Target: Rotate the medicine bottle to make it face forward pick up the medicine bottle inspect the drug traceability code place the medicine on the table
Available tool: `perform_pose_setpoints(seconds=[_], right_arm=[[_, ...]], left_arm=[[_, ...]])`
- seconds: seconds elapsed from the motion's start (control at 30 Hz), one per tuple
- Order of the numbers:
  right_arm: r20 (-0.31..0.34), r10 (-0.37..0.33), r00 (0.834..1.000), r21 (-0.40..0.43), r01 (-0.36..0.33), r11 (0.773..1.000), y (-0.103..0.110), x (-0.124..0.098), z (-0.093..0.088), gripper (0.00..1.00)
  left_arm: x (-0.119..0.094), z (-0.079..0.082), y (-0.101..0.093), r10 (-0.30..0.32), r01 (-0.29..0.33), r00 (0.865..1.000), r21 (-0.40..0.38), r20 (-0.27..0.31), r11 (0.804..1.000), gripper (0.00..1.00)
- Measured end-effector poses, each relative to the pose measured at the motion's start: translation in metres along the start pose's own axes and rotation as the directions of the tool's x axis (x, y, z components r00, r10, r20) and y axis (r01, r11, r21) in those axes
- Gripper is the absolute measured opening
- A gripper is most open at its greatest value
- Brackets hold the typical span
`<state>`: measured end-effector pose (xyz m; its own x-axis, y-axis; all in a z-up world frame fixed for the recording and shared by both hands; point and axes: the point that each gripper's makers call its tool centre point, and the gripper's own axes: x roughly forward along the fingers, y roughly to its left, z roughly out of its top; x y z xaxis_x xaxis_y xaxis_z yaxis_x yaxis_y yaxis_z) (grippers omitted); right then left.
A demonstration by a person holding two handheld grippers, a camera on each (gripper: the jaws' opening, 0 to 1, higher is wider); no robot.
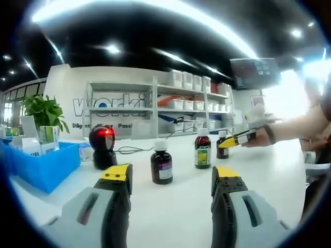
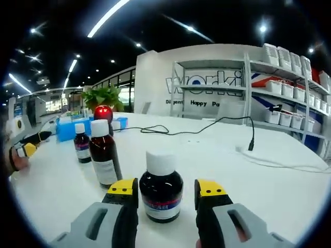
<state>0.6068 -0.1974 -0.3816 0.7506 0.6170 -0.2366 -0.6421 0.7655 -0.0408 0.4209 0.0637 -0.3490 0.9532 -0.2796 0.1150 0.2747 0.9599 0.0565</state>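
Your right gripper [image 2: 161,192] has its yellow-tipped jaws parted around the short medicine bottle [image 2: 161,187], a dark, round-bodied bottle with a white cap that stands upright on the white table [image 2: 217,155]. The jaws flank its shoulders; you cannot tell from the right gripper view whether they touch the glass.

Taking this bottle as the landmark: just beyond it and to its left stands a taller brown bottle [image 2: 105,153] with a white cap and pale label. Farther left, and farther back, stands a smaller dark bottle [image 2: 81,143] with a purple label. Behind those two, a black scanner [image 2: 103,114] shows a red glowing window, with a blue bin [image 2: 68,129] and a green plant [image 2: 105,96] beside it. A black cable [image 2: 207,126] runs across the table behind the landmark bottle to a small plug, in front of white shelving [image 2: 279,88] holding white boxes.

Your left gripper [image 1: 171,178] has its jaws apart, holding nothing, above bare table. In the left gripper view the same three bottles stand in a row ahead of it, the landmark bottle being the farthest, at your right hand [image 1: 261,135].
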Motion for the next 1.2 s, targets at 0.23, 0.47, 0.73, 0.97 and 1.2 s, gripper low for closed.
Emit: perform_pose_setpoints(seconds=[0.23, 0.47, 0.73, 0.97, 1.2], right_arm=[[0.001, -0.008, 1.0, -0.006, 0.008, 1.0, -0.001, 0.004, -0.002, 0.35], [-0.001, -0.015, 1.0, -0.017, 0.015, 1.0, 0.003, 0.006, -0.003, 0.3], [0.0, -0.016, 1.0, -0.002, 0.016, 1.0, 0.004, 0.006, -0.003, 0.29], [0.008, -0.02, 1.0, 0.001, 0.02, 1.0, 0.003, 0.005, -0.002, 0.28], [0.039, -0.033, 0.999, 0.028, 0.032, 0.999, -0.004, -0.001, 0.01, 0.27]], left_arm=[[-0.001, 0.001, 0.001, 0.006, -0.006, 1.0, -0.006, 0.003, 1.0, 0.52], [-0.001, 0.001, -0.001, 0.005, -0.005, 1.0, -0.003, 0.0, 1.0, 0.52], [0.0, 0.0, -0.001, 0.006, -0.006, 1.0, 0.001, -0.004, 1.0, 0.52], [0.0, 0.0, -0.001, 0.006, -0.006, 1.0, -0.001, -0.004, 1.0, 0.52], [0.0, 0.0, -0.001, 0.006, -0.006, 1.0, -0.003, -0.004, 1.0, 0.52]])
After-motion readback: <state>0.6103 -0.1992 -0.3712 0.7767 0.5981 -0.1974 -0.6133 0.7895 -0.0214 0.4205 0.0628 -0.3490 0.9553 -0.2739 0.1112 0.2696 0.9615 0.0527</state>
